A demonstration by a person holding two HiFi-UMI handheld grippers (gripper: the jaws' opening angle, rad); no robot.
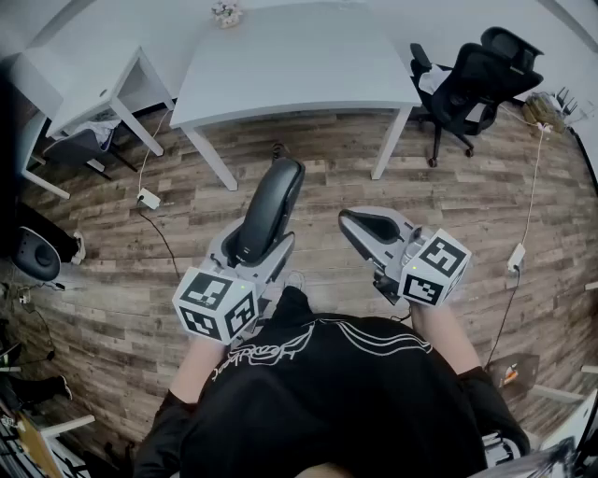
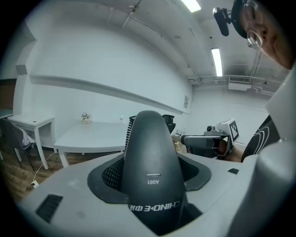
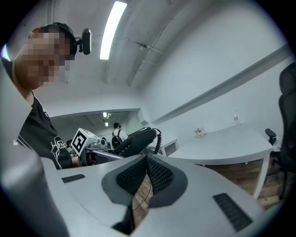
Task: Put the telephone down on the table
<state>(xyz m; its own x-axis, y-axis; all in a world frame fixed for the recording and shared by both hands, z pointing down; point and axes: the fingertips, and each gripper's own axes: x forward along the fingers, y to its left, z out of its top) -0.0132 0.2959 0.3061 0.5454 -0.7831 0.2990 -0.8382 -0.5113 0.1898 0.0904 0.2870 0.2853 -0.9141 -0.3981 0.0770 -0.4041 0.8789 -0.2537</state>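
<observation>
A black telephone handset point(image 1: 266, 210) stands between the jaws of my left gripper point(image 1: 262, 250), which is shut on its lower part. It points forward and up over the wooden floor. In the left gripper view the handset point(image 2: 150, 171) fills the gap between the pads. The right gripper view shows its coiled cord point(image 3: 158, 139). My right gripper point(image 1: 350, 222) hovers beside it on the right, shut, with nothing in it; its tips point(image 3: 147, 162) meet. The white table point(image 1: 299, 65) stands ahead, some way beyond both grippers.
A small ornament point(image 1: 226, 12) sits at the table's far edge. A black office chair point(image 1: 476, 75) stands right of the table, and a small white desk point(image 1: 84, 84) to its left. A power strip point(image 1: 148, 198) and cables lie on the floor.
</observation>
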